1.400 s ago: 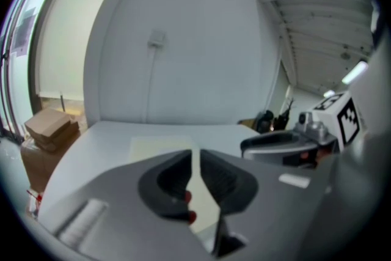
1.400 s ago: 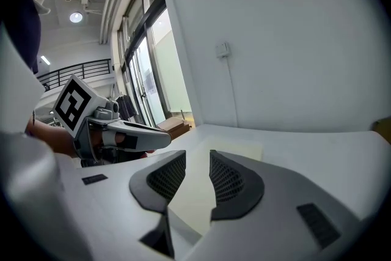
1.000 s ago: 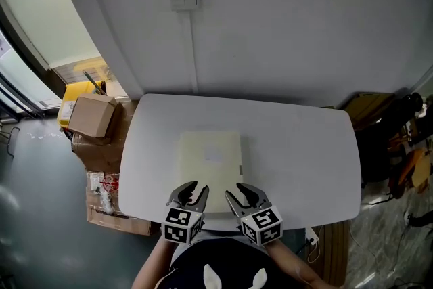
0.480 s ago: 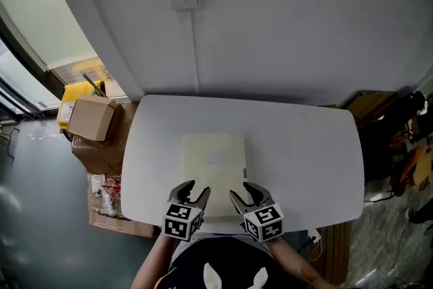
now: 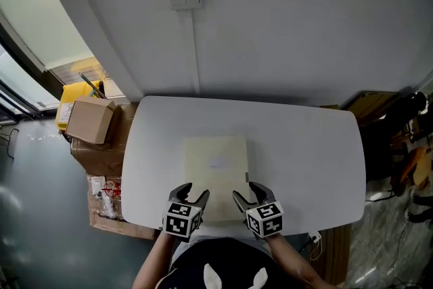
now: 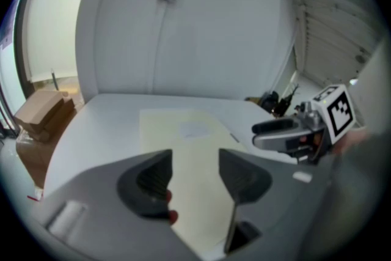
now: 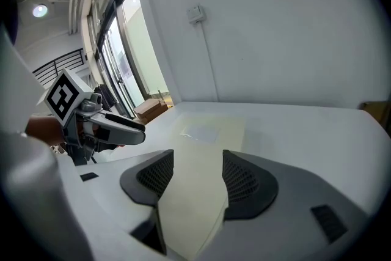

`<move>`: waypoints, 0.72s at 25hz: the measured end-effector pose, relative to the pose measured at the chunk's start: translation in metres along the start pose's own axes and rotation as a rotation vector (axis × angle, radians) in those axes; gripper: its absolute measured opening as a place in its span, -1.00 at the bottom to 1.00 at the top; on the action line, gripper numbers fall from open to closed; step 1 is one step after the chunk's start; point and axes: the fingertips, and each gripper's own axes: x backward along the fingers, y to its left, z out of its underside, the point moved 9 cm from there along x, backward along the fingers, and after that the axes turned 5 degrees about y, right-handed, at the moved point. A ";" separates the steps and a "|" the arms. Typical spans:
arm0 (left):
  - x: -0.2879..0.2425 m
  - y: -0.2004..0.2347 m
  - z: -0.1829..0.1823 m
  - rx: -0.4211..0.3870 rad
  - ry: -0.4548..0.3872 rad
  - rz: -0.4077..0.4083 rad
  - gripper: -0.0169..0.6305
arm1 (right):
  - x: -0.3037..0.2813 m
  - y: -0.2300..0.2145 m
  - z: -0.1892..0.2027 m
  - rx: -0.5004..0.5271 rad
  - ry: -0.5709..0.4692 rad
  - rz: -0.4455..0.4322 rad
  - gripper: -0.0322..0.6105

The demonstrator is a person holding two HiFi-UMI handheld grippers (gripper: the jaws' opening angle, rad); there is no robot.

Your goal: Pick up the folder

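Folder (image 5: pixel 215 169): flat on the table (image 5: pixel 304 145), near edge just ahead of both sets of fingertips.
Left gripper (image 5: pixel 192 194): jaws opening, folder edge in the gap, ungripped.
Right gripper (image 5: pixel 249 194): the same.
Handling: likely light, thin, bendy; pinch the near edge, one side each.

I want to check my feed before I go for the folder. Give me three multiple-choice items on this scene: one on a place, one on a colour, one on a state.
1. Where on the table does the folder lie?
A. Against the far edge, by the wall
B. Toward the near edge, on the person's side
C. At the right-hand end

2. What colour is the folder?
A. Pale yellow
B. Red
C. Black

3. How is the folder now?
A. Standing upright
B. Lifted clear of the table
C. Lying flat on the table

Answers:
1 B: bare tabletop shows beyond it toward the wall.
2 A: its cover is pale yellow against the white top.
3 C: it rests flat on the surface in all three views.
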 end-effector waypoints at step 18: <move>-0.027 0.033 0.010 0.097 0.103 -0.011 -0.13 | -0.031 -0.023 0.006 -0.085 0.098 0.004 -0.16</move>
